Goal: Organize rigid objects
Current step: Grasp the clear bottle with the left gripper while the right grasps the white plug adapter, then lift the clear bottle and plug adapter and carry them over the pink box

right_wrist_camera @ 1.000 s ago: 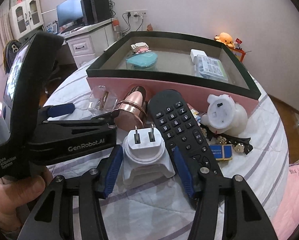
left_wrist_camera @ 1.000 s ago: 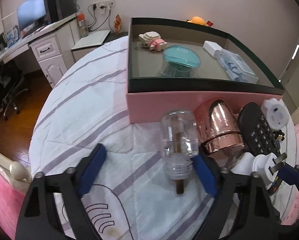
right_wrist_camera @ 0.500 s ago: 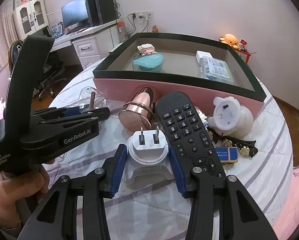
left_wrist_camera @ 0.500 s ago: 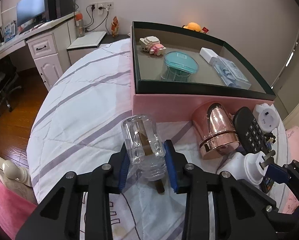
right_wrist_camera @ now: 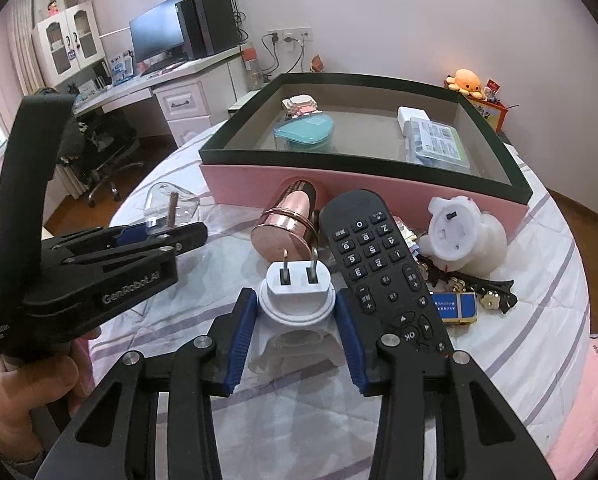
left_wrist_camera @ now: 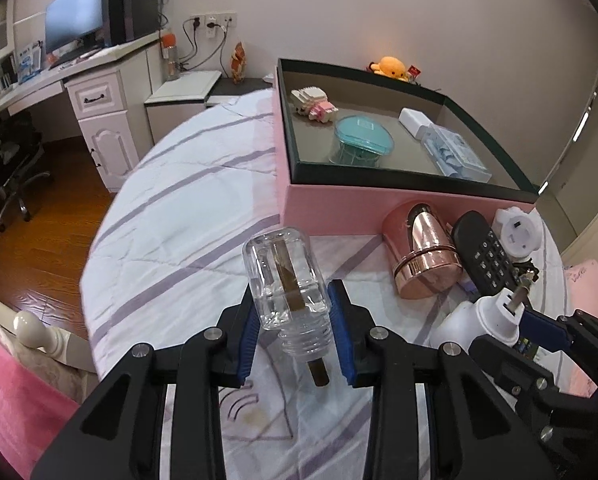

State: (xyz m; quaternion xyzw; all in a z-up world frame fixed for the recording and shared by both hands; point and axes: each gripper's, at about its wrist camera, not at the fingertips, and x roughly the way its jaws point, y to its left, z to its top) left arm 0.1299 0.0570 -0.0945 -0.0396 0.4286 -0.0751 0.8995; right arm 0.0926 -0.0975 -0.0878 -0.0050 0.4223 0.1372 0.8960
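We hold the clear plastic bottle with a brown stick inside (left_wrist_camera: 283, 282) in the left gripper (left_wrist_camera: 295, 334), pads clamped on its lower body just above the threaded neck, base pointing away; gripped there, it should go base-first into the pink box with a dark green rim (left_wrist_camera: 399, 174). The bottle is clear of the striped white bedcover (left_wrist_camera: 171, 216), short of the box.

The right gripper (right_wrist_camera: 296, 322) brackets the white plug adapter with two metal prongs (right_wrist_camera: 297, 288); its jaws have just been closing and the pads now sit against its sides. Both grippers angle steeply downward, side by side, facing the box.
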